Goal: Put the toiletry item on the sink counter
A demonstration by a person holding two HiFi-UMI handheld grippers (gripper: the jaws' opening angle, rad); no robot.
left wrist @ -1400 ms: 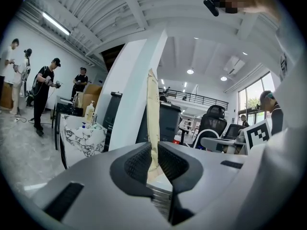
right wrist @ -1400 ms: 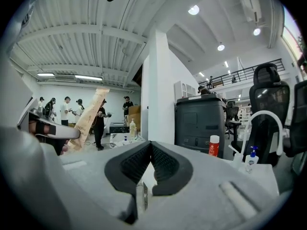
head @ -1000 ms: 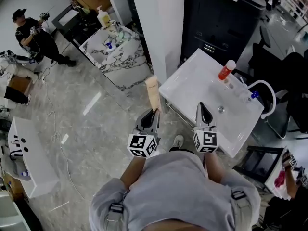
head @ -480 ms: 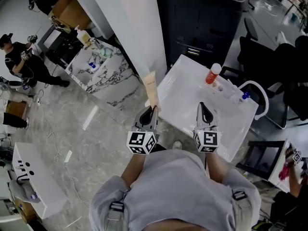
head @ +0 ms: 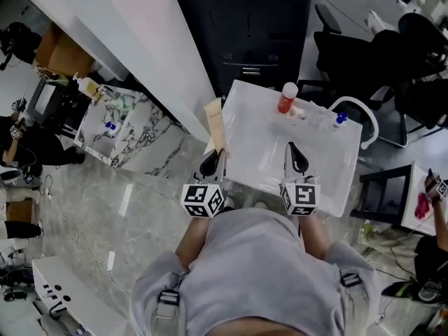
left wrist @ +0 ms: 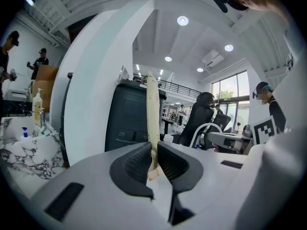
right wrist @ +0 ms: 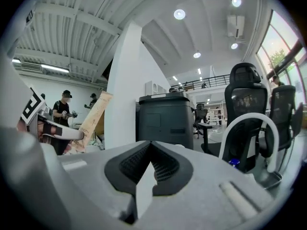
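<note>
My left gripper (head: 220, 152) is shut on a cream toiletry tube (head: 216, 123), which stands up from the jaws at the left edge of the white sink counter (head: 252, 110). In the left gripper view the tube (left wrist: 152, 114) rises edge-on between the pads. My right gripper (head: 293, 153) is shut and empty, hovering over the sink basin. From the right gripper view the tube (right wrist: 94, 120) shows at the left, tilted.
An orange bottle with a white cap (head: 286, 98) and a curved white faucet (head: 355, 112) stand at the counter's far side. A black cabinet (head: 241, 33) is behind it, a white pillar (head: 133, 40) to the left, black office chairs (head: 364, 54) to the right.
The person has stepped up to the sink counter. Both grippers now hang over its near part, with the tube still held in the left one.
</note>
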